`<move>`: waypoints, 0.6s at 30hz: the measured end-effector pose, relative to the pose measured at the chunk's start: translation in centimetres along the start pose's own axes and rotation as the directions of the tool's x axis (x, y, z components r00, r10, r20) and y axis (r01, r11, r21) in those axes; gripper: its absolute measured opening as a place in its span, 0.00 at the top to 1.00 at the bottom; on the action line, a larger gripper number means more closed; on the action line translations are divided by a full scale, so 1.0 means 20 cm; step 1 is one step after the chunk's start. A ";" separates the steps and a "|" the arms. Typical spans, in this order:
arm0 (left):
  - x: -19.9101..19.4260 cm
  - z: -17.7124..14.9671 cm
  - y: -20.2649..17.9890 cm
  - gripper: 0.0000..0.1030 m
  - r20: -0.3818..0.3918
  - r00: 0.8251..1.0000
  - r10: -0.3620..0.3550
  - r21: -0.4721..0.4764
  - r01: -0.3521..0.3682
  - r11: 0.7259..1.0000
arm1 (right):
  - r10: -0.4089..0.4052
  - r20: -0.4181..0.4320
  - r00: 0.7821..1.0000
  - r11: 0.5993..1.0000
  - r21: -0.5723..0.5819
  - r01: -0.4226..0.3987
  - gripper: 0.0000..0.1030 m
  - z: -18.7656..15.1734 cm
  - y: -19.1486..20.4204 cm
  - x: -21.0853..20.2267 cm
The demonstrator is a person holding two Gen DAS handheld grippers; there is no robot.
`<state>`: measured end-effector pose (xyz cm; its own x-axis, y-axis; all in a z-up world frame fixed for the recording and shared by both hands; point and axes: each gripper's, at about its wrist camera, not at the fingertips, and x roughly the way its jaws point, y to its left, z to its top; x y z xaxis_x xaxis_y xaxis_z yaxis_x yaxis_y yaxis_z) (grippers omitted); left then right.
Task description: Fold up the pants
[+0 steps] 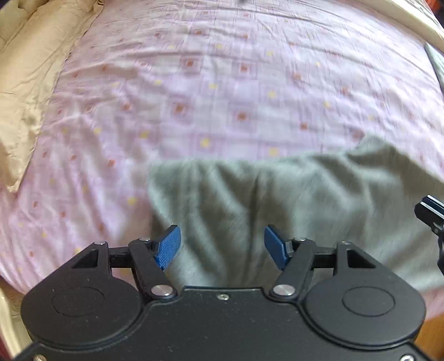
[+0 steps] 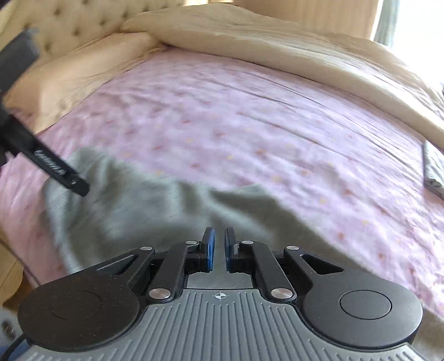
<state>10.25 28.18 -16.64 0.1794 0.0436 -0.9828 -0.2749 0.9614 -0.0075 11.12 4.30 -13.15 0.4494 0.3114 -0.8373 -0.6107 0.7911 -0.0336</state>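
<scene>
Pink checked bedsheet (image 1: 222,91) with little red and yellow squares fills both views, creased and stretched across the bed. Up at the head sits a cream tufted headboard (image 2: 69,25), and a rumpled beige duvet (image 2: 277,47) is pushed back along the far side of the mattress, showing again at the left edge of the left wrist view. Over by the bed's right edge lies a dark flat rectangular object (image 2: 433,172); too blurred to say what it is.

Now the grey-green soft fabric pants (image 1: 277,200), bunched and wrinkled near the closest edge of the bed, spread beneath both tools.

Left gripper (image 1: 222,247) hangs just over the cloth, its blue ribbed fingertips (image 1: 169,247) spread wide apart with nothing between them, only fabric showing underneath.

Right gripper (image 2: 219,250) is over the same garment, its blue pads (image 2: 208,250) drawn in close with just a narrow slit left between them. Whether any cloth is pinched there, hard to tell; nothing shows in the slit. Both views are smeared with motion blur.
</scene>
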 end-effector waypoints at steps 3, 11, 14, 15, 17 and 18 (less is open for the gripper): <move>0.09 0.04 -0.08 0.34 -0.011 1.000 0.021 -0.006 -0.021 1.000 | 0.020 0.008 1.000 0.998 0.053 -0.021 0.93 0.08 -0.16 0.09; 0.27 -0.14 -0.03 0.16 -0.094 0.993 0.078 -0.056 -0.083 0.995 | 0.141 -0.048 0.989 0.989 0.046 -0.139 0.77 0.23 -0.36 0.42; 0.28 -0.13 -0.01 0.15 -0.125 0.990 0.068 -0.100 -0.080 0.992 | 0.205 -0.091 0.974 0.978 0.057 -0.201 0.75 0.25 -0.39 0.53; 0.28 -0.13 -0.02 0.15 -0.127 0.989 0.078 -0.090 -0.089 0.992 | 0.229 -0.119 0.966 0.973 0.065 -0.223 0.75 0.24 -0.39 0.54; 0.29 -0.13 -0.03 0.13 -0.130 0.987 0.095 -0.087 -0.107 0.990 | 0.272 -0.178 0.946 0.962 0.062 -0.265 0.75 0.21 -0.36 0.55; 0.30 -0.13 -0.04 0.11 -0.133 0.986 0.104 -0.091 -0.117 0.989 | 0.298 -0.200 0.933 0.954 0.056 -0.293 0.75 0.18 -0.34 0.53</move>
<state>9.14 27.08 -22.90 0.0228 0.1071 -0.9940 -0.3784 0.9212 0.0906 22.44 4.18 -19.80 0.1068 0.4214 -0.9006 -0.6780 0.6934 0.2440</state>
